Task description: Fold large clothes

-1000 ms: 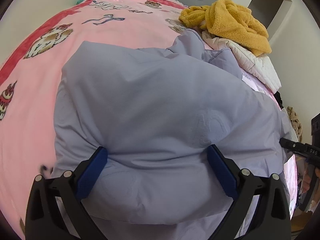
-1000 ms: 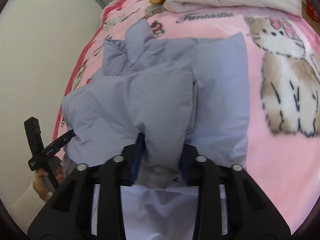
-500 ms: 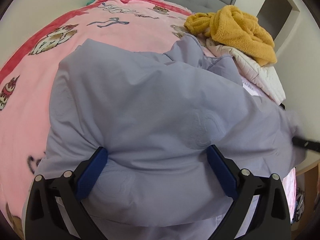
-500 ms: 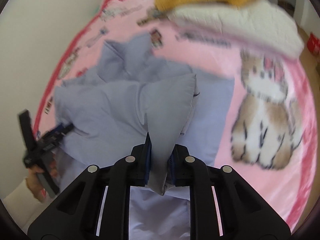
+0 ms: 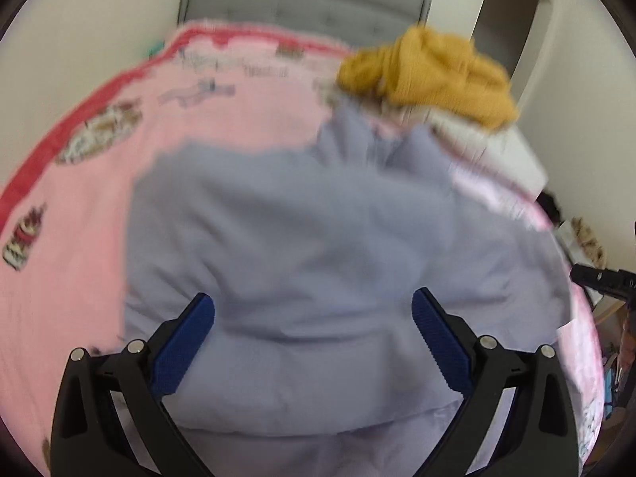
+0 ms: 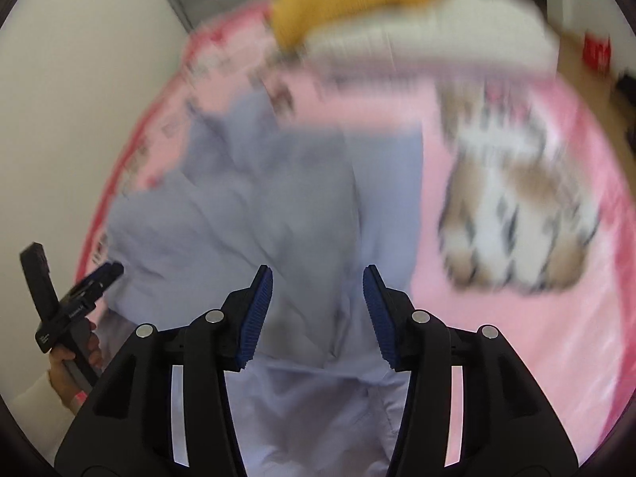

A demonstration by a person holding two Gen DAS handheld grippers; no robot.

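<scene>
A large lavender-grey padded jacket (image 5: 318, 238) lies folded over on a pink blanket (image 5: 99, 218) on a bed. My left gripper (image 5: 313, 300) hovers over the jacket's near edge. Its blue pads stand wide apart and no cloth is pinched between them. In the right wrist view, my right gripper (image 6: 318, 274) is over a raised fold of the jacket (image 6: 278, 206). Its jaws are opening; the fold lies between the pads, which do not press on it. A person's hand holds the left gripper (image 6: 75, 302) at the jacket's left edge. Both views are blurred.
A mustard fleece garment (image 5: 433, 75) lies on a white quilted item (image 5: 489, 147) at the head of the bed. Behind them are a grey headboard (image 5: 306, 4) and a wall. The blanket's cat print (image 6: 512, 214) lies right of the jacket.
My right gripper was shut on a fold of the jacket and now stands apart from it. Both grippers have lifted and tipped upward, so more of the headboard and wall shows.
</scene>
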